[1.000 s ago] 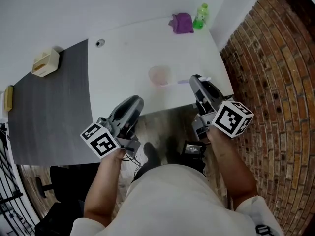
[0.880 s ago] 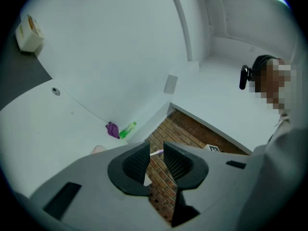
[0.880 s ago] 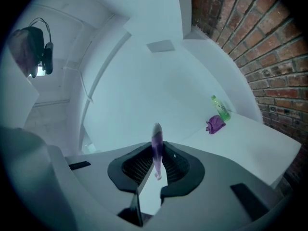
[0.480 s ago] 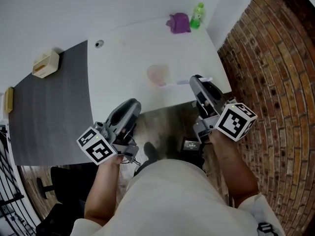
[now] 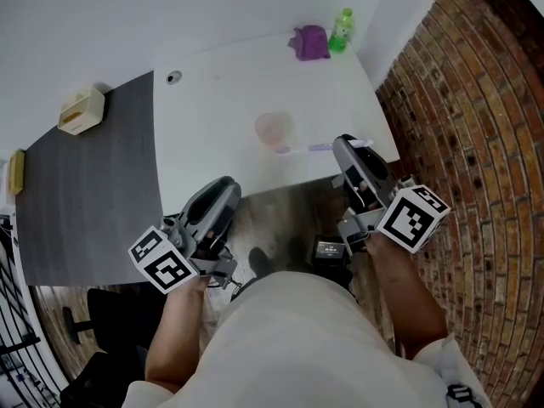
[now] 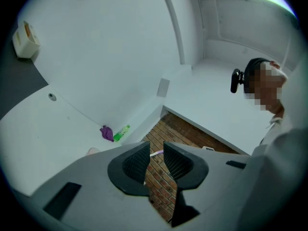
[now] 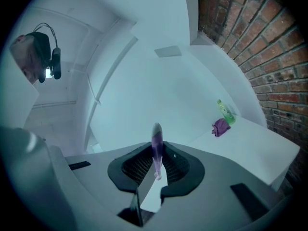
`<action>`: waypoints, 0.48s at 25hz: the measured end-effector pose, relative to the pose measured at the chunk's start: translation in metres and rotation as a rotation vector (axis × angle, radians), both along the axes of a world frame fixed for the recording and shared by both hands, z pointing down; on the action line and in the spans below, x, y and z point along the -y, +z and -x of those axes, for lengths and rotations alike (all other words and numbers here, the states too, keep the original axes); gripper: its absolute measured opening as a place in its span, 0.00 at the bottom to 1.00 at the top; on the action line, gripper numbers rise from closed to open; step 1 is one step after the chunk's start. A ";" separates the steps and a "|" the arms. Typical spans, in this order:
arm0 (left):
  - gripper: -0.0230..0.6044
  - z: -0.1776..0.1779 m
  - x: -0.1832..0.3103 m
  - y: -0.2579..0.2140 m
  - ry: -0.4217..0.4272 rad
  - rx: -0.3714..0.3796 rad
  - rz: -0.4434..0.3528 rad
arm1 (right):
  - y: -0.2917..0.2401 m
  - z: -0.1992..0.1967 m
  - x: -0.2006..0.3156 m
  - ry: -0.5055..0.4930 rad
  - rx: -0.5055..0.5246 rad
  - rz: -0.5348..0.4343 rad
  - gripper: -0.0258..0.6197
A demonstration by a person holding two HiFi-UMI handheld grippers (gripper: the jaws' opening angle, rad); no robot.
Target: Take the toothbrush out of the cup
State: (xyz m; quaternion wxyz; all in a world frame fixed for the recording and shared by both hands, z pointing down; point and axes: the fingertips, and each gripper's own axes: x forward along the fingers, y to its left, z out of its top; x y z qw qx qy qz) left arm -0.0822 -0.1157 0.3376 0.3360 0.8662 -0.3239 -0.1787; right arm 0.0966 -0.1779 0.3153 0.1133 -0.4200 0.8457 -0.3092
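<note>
A translucent pink cup (image 5: pixel 274 129) stands on the white table (image 5: pixel 221 100). Just in front of it a purple and white toothbrush (image 5: pixel 316 147) lies level, its left end near the cup's front rim, its right end in my right gripper (image 5: pixel 348 146). The right gripper view shows the purple handle (image 7: pixel 156 147) standing between the shut jaws of that gripper (image 7: pixel 155 165). My left gripper (image 5: pixel 223 192) hangs off the table's front edge, left of the cup. Its jaws (image 6: pixel 155 160) are open, with only the far brick wall showing in the gap.
A purple cloth (image 5: pixel 310 41) and a green bottle (image 5: pixel 342 29) sit at the table's far right corner. A dark grey mat (image 5: pixel 85 185) with a small tan box (image 5: pixel 81 109) lies left. A brick wall (image 5: pixel 476 143) runs close on the right. A black device (image 5: pixel 327 252) lies on the floor.
Both grippers have drawn back a little toward the person, the right one carrying the toothbrush with it. The cup has stayed in place.
</note>
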 end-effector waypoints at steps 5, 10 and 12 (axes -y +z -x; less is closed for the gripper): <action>0.17 0.002 -0.006 -0.006 0.001 0.005 -0.015 | -0.008 0.000 -0.006 -0.005 0.006 -0.015 0.14; 0.17 0.003 -0.012 -0.010 0.003 0.008 -0.021 | -0.012 0.000 -0.012 -0.005 0.007 -0.020 0.14; 0.17 0.004 -0.015 -0.012 0.005 0.005 -0.023 | -0.014 0.000 -0.014 -0.006 0.007 -0.022 0.14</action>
